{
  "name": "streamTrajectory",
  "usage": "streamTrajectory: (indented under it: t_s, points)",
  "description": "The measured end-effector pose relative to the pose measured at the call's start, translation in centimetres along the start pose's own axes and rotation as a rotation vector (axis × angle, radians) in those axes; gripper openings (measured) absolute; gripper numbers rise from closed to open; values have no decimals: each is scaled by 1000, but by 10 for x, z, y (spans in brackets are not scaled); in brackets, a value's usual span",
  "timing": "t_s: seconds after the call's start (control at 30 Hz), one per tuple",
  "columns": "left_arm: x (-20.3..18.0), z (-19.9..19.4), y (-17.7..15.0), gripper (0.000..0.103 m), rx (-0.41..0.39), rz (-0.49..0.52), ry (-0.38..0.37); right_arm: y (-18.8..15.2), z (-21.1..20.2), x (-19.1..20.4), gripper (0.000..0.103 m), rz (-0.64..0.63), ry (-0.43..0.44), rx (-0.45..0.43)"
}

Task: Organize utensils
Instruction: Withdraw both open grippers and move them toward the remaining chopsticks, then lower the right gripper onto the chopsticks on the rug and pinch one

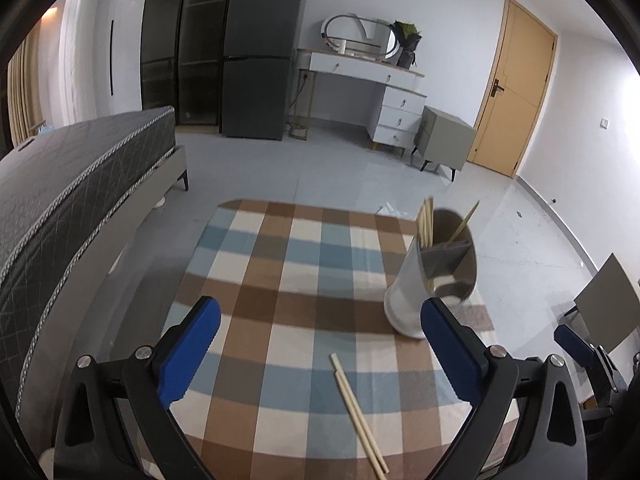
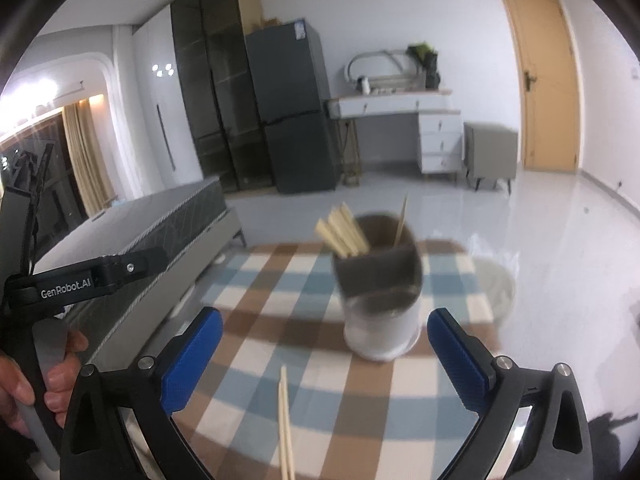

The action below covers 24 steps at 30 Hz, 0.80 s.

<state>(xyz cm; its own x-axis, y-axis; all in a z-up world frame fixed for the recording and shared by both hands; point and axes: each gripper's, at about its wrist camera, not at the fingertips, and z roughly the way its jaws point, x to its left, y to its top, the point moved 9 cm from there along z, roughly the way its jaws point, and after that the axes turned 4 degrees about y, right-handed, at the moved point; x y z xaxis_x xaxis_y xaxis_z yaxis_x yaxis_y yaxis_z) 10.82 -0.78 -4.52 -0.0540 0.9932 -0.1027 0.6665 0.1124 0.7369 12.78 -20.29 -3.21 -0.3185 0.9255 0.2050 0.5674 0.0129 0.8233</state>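
Note:
A white utensil holder (image 1: 416,280) with a dark divided insert stands on the checked tablecloth (image 1: 304,272) at the right; several wooden chopsticks (image 1: 426,224) stand in it. It also shows in the right wrist view (image 2: 380,300) with its chopsticks (image 2: 342,232). A pair of loose chopsticks (image 1: 358,408) lies on the cloth between my left gripper's fingers, and shows in the right wrist view (image 2: 286,428). My left gripper (image 1: 320,348) is open and empty above the cloth. My right gripper (image 2: 324,356) is open and empty, facing the holder.
A bed (image 1: 72,200) runs along the table's left side. A dark fridge (image 1: 260,52), a white dresser (image 1: 372,92), a grey nightstand (image 1: 442,140) and a wooden door (image 1: 516,88) stand at the far wall. The other gripper's handle and a hand (image 2: 48,360) show at left.

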Motion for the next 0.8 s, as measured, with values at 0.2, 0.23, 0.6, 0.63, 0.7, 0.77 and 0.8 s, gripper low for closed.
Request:
streamTrajectory:
  t_s: [0.2, 0.23, 0.6, 0.63, 0.7, 0.77, 0.8]
  points:
    - [12, 16, -29, 98, 39, -24, 14, -26, 12, 8, 103, -31, 4, 50]
    - [14, 19, -33, 98, 48, -23, 18, -30, 16, 8, 103, -30, 5, 58]
    - [44, 52, -77, 98, 166, -70, 70, -69, 58, 14, 102, -39, 20, 232]
    - [49, 55, -81, 98, 183, -78, 78, -73, 64, 15, 102, -35, 24, 255]
    - [59, 62, -89, 98, 215, -102, 98, -82, 77, 14, 101, -23, 28, 311]
    - [66, 68, -95, 98, 250, -124, 117, -88, 88, 14, 97, -24, 20, 351]
    - [68, 71, -98, 98, 265, -140, 115, -92, 95, 14, 94, -30, 19, 379]
